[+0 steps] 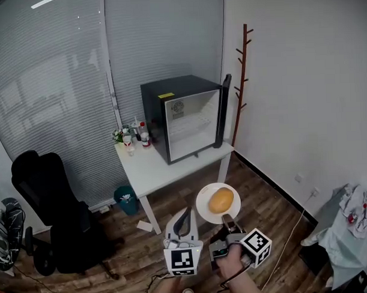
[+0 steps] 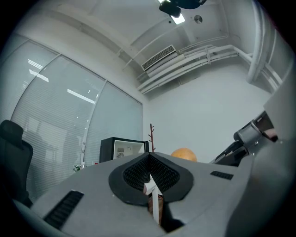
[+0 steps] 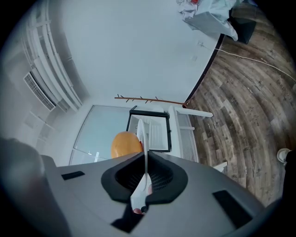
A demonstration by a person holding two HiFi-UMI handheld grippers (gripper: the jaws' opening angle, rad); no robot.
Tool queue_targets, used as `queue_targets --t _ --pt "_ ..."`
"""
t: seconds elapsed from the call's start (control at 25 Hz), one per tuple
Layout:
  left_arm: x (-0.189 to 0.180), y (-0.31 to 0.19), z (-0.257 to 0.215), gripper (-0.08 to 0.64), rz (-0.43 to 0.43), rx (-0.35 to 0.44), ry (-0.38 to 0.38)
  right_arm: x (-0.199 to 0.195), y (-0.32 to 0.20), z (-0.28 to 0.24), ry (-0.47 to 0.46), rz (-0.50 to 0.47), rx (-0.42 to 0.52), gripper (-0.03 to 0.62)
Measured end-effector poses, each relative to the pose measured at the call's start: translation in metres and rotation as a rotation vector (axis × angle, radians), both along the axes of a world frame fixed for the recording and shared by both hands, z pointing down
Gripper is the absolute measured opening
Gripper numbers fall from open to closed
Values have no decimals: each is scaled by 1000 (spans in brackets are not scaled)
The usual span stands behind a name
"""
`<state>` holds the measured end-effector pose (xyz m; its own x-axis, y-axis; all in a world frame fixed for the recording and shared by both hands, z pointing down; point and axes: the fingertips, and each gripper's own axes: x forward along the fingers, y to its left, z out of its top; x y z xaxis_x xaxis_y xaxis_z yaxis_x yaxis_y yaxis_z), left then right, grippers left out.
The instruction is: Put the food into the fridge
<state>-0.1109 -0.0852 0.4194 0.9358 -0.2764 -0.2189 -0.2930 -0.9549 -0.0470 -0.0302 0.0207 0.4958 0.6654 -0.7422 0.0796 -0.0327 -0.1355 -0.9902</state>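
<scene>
Food: 1 round orange-yellow item (image 1: 221, 200) lies on a white plate (image 1: 202, 207), up in the air over the wooden floor (image 1: 276, 218) and well apart from the fridge.
Right tool: the right tool (image 1: 226, 220) is clamped on the near rim of the plate. Its own view shows the rim edge-on between the pads, with the food just beyond.
Left tool: the left tool (image 1: 186, 216) has its jaws together and carries nothing. It hovers just beside the plate, on its left.
Mini fridge: the mini fridge (image 1: 170, 107) stands on the white surface (image 1: 148, 168) by the blinds. Its door (image 1: 223, 110) is swung open to the right, showing a pale interior with shelves. No food is visible inside, as far as the head view tells.
Done so far: the food is up on its plate and the fridge is open, so the way in looks free.
Left to do: carry the plate across the room, slide it onto a shelf, let go of the rim, and probably shut the door.
Progress: judged early to middle, since the carrying leg is not yet covered.
Clutter: small bottles (image 1: 140, 136) sit on the surface to the left of the fridge, clear of the opening.
Risk: the plate hangs from 1 rim, so a tilt would probably let the round food roll off.
</scene>
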Motion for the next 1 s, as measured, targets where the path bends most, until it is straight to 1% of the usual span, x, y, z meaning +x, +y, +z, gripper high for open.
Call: queue_targets --t 0.28,0.56,0.76,0.92,1.0 --pt "31 -39 -1 25 2 -5 9 32 -34 0 -1 14 14 32" --pt "71 -47 2 26 2 7 -2 71 -45 7 -20 10 27 32" --pt "117 -39 2 26 -13 14 0 117 -42 8 -26 -18 32 32" --pt "164 -25 -2 25 -24 0 1 165 -26 2 -26 -28 35 32" --pt "190 -17 -4 26 -32 6 -6 192 -17 -3 -21 -34 36 32"
